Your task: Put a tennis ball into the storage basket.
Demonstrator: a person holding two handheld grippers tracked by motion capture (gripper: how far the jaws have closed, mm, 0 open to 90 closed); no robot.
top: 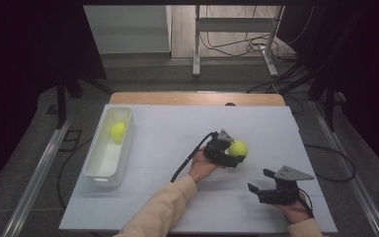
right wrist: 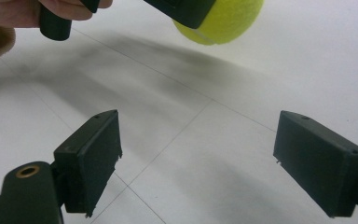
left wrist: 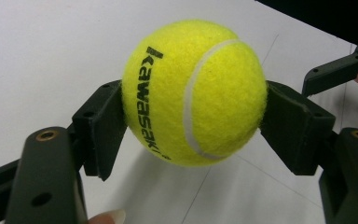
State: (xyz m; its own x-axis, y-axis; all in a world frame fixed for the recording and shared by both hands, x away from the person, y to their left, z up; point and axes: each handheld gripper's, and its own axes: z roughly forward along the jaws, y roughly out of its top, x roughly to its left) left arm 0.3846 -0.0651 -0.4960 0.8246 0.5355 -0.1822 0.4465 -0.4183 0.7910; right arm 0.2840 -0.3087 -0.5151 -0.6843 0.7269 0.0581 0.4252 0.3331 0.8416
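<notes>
A yellow tennis ball (top: 238, 148) (left wrist: 195, 92) with black lettering is clamped between the pads of my left gripper (top: 235, 152) (left wrist: 195, 119), held just above the white table, right of centre. The ball's underside (right wrist: 219, 21) and part of that gripper show at the top of the right gripper view. My right gripper (top: 259, 181) (right wrist: 196, 154) rests low near the front right of the table, its jaws open wide with nothing but bare table between them. A second tennis ball (top: 118, 131) lies in the far end of a white bin (top: 124, 153) at the left.
The white table top (top: 177, 128) has faint seam lines, and a wooden strip (top: 197, 98) runs along its far edge. A black cable (top: 190, 159) trails from the left gripper toward the front. Metal frame legs and loose cables stand on the floor beyond.
</notes>
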